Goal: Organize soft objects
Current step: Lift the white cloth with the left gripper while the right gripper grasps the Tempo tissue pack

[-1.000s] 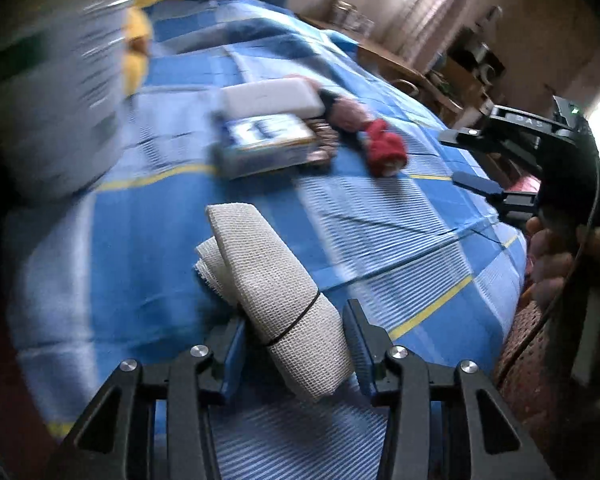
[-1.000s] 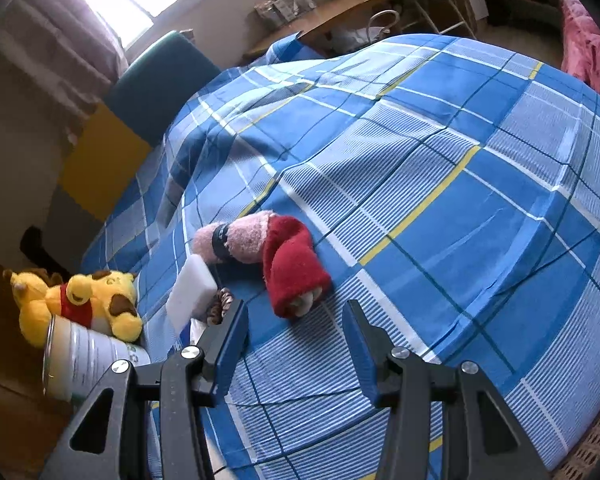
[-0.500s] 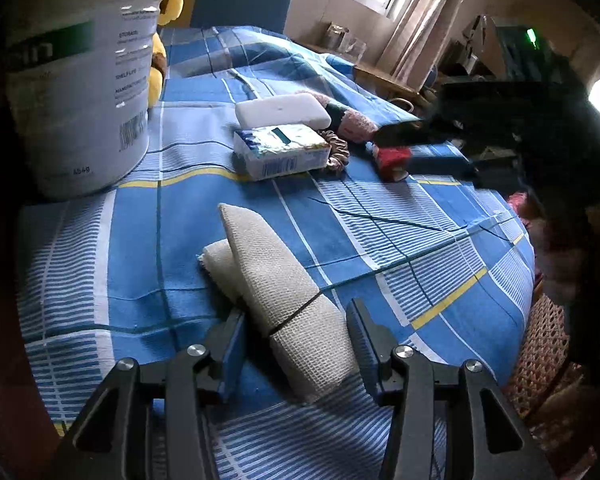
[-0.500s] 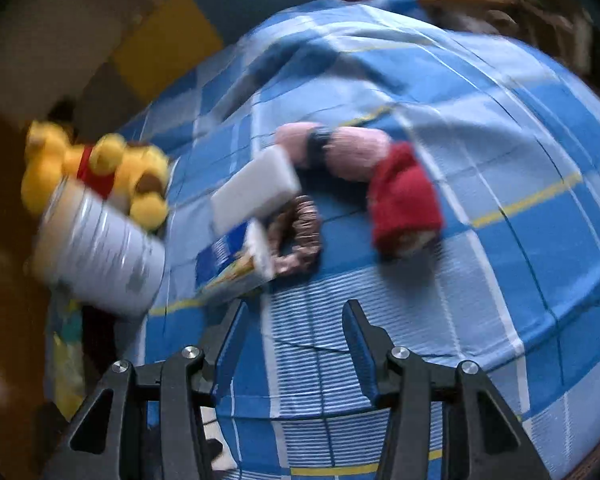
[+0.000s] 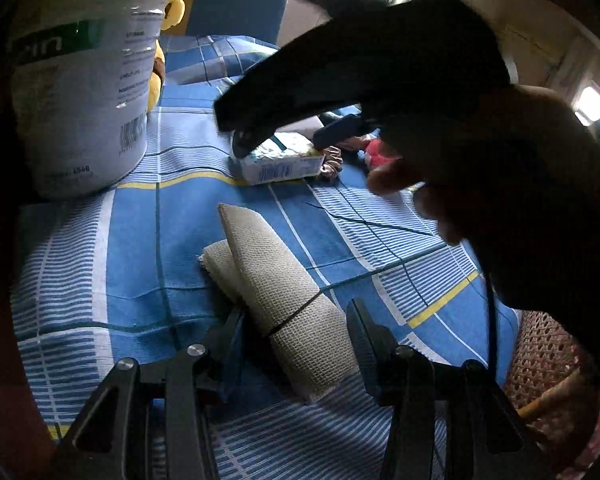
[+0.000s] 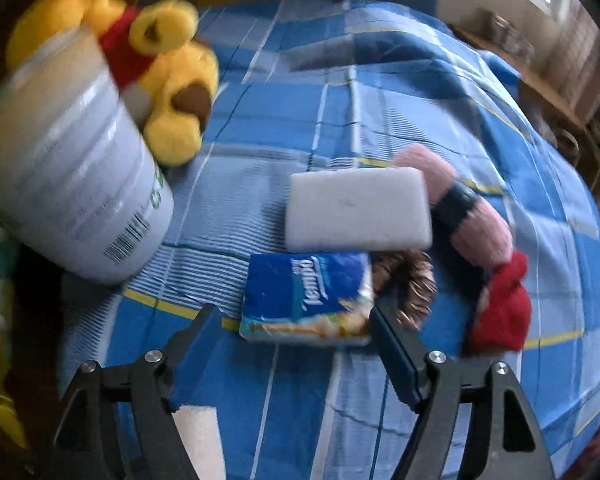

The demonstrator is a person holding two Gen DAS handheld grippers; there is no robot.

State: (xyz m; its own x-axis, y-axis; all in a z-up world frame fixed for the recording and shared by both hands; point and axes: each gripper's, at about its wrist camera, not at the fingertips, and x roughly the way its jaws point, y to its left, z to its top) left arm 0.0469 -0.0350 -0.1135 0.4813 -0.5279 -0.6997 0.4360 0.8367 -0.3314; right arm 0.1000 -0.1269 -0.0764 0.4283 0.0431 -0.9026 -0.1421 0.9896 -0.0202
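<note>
Lengthwise, beige cloth roll (image 5: 284, 296) points away between jaws.

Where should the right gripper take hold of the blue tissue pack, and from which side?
Grip the tissue pack across its two long side edges, coming straight down over its near end. It lies flat on the bedspread with its length running away from the right gripper, whose open jaws already straddle it. Stay toward the near end: the white sponge meets the far end and the brown scrunchie crowds its right edge.
</note>
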